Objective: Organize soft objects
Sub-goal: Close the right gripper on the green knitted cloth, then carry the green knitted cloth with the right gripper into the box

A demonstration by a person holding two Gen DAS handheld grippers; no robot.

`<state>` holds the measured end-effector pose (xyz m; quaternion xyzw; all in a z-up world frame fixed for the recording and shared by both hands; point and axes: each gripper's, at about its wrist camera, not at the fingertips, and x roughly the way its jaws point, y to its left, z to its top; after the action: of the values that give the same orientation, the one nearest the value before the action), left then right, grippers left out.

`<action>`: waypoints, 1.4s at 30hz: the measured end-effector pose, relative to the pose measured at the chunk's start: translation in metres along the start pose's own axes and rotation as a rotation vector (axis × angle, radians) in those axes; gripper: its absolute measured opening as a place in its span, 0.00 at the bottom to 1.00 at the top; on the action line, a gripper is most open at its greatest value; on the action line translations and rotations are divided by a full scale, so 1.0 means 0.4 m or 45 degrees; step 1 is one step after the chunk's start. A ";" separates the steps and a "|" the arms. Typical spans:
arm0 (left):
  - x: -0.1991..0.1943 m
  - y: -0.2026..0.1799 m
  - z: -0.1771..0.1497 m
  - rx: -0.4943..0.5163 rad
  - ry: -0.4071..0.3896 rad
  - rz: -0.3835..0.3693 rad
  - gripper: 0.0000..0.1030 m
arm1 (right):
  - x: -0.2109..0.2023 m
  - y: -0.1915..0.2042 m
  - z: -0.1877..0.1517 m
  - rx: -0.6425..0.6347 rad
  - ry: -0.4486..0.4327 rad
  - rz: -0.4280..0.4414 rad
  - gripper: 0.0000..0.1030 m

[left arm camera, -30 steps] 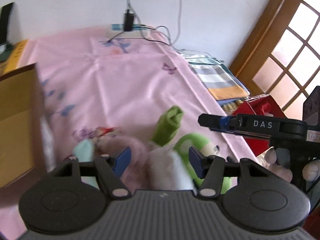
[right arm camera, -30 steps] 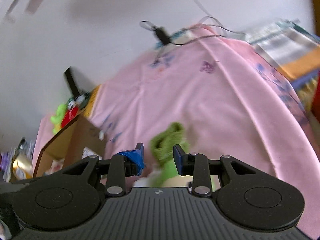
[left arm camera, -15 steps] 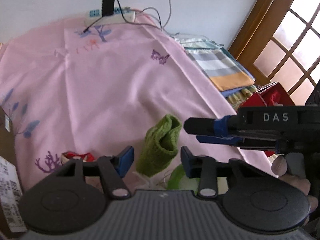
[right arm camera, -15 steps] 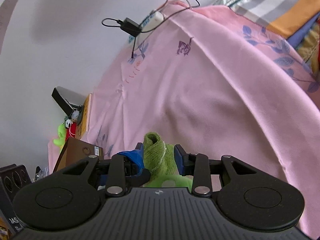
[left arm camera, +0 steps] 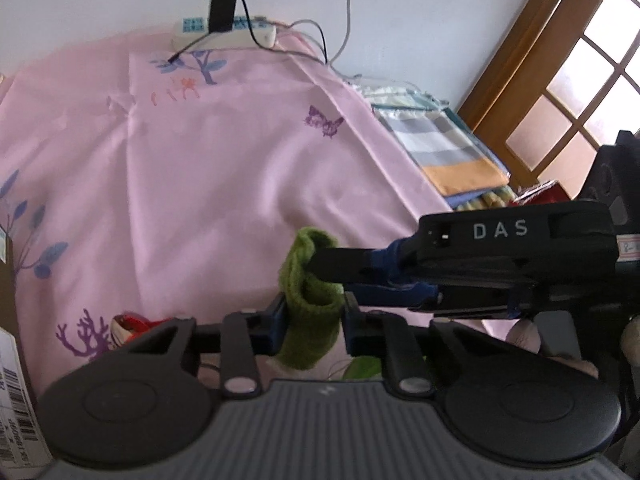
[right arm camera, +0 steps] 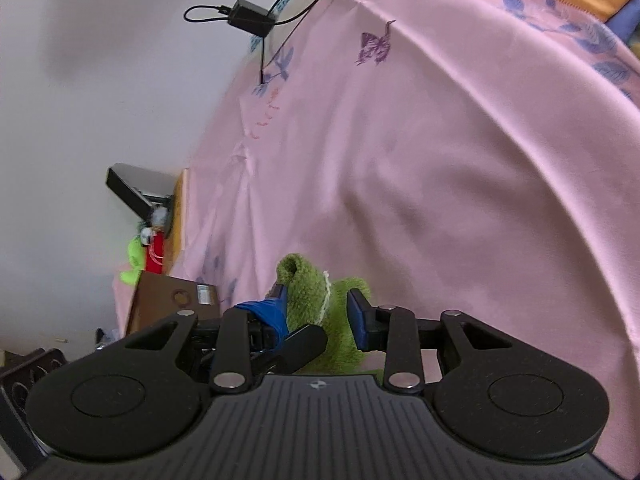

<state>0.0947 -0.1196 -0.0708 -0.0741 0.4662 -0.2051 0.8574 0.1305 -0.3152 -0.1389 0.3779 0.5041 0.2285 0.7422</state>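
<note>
Together we read the scene so:
Left claw (left arm camera: 312, 320): our fingers press both sides of the green knitted sock (left arm camera: 310, 308), clamped on it just above the pink bedsheet (left arm camera: 224, 184).
Right claw (right arm camera: 320, 312): reaches in from the right; in the left view its upper finger (left arm camera: 340, 258) goes into the sock's open cuff, and in its own view the sock (right arm camera: 308, 292) sits between its fingers. We cannot tell whether it grips.
Sock: held upright, cuff uppermost, off the sheet.
Green plush (right arm camera: 352, 286): just behind the sock.
Cardboard box (right arm camera: 168, 300): at the bed's left edge.
Power strip (left arm camera: 224, 34): at the far end by the wall.
Folded striped cloth (left arm camera: 452, 152): beside the sheet, near the wooden door (left arm camera: 560, 80).
</note>
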 end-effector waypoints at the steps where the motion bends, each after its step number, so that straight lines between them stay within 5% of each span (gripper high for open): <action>1: -0.011 -0.001 0.003 -0.002 -0.017 -0.007 0.15 | -0.004 0.005 0.000 0.006 0.002 0.020 0.15; 13: -0.272 0.026 0.021 0.008 -0.305 0.019 0.15 | -0.065 0.238 -0.032 -0.303 -0.048 0.202 0.15; 22: -0.505 0.217 -0.039 -0.083 -0.460 0.192 0.15 | 0.069 0.517 -0.130 -0.577 0.071 0.348 0.15; 27: -0.571 0.372 -0.095 -0.135 -0.367 0.256 0.15 | 0.223 0.634 -0.213 -0.673 0.226 0.329 0.15; 31: -0.584 0.484 -0.147 -0.086 -0.201 0.280 0.15 | 0.338 0.686 -0.280 -0.687 0.376 0.273 0.15; 42: -0.545 0.690 -0.254 0.034 0.150 0.147 0.15 | 0.547 0.719 -0.405 -0.624 0.733 0.041 0.15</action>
<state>-0.0162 0.2283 -0.0474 -0.0236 0.5165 -0.1655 0.8398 0.0779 0.0713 -0.0708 0.1176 0.6163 0.4508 0.6349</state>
